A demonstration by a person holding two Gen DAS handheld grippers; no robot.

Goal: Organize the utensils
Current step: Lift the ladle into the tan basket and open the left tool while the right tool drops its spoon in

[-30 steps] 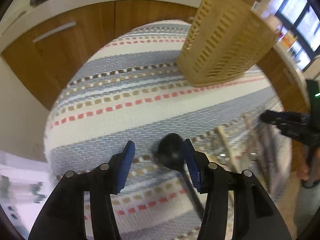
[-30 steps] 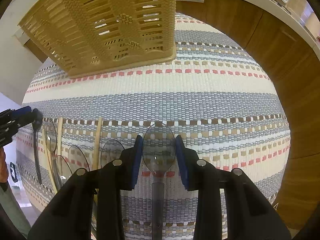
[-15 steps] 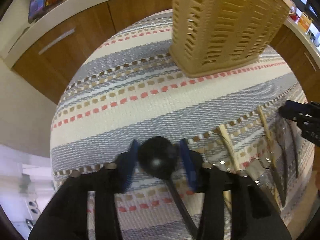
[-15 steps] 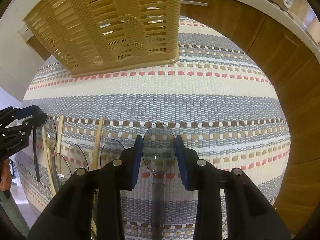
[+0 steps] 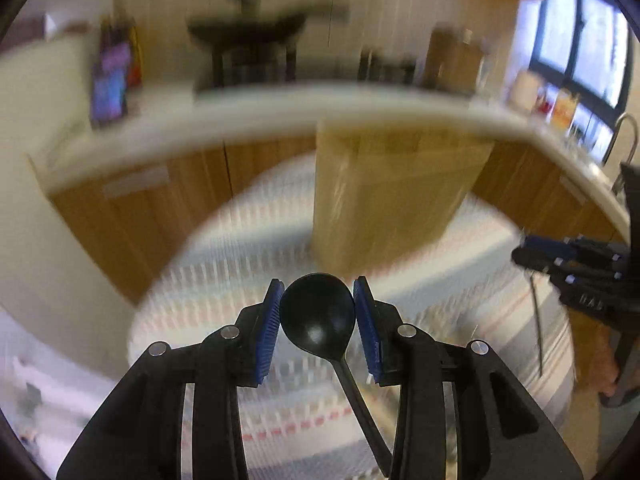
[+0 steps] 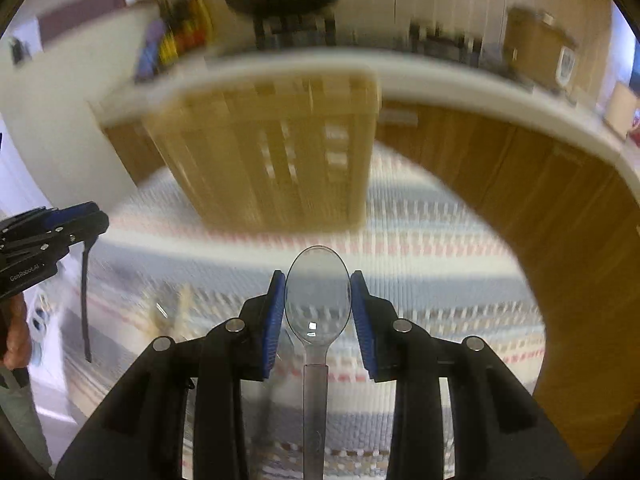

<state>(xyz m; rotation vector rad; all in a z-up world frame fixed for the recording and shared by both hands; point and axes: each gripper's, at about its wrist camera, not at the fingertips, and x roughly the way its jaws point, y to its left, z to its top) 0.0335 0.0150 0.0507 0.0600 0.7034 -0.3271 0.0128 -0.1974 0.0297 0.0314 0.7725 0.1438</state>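
Note:
My left gripper (image 5: 317, 312) is shut on a black plastic spoon (image 5: 318, 316), bowl between the blue pads, handle hanging down. It is lifted off the striped mat (image 5: 256, 280). My right gripper (image 6: 317, 304) is shut on a clear plastic spoon (image 6: 317, 300), also lifted above the mat (image 6: 440, 280). The tan slotted utensil basket (image 5: 392, 196) stands upright on the mat ahead of both grippers; it also shows in the right wrist view (image 6: 280, 152). Each gripper shows in the other's view, the right one (image 5: 576, 264) and the left one (image 6: 48, 236). Both views are motion-blurred.
More utensils lie on the mat at the near side, blurred (image 6: 176, 308). Wooden cabinets (image 6: 540, 200) and a white countertop (image 5: 240, 120) with kitchen items curve behind the mat. A window (image 5: 580, 40) is at the far right.
Both grippers have risen and tilted up with their spoons, so the counter and wall now show. The left gripper closed on the black spoon and lifted it off the mat.

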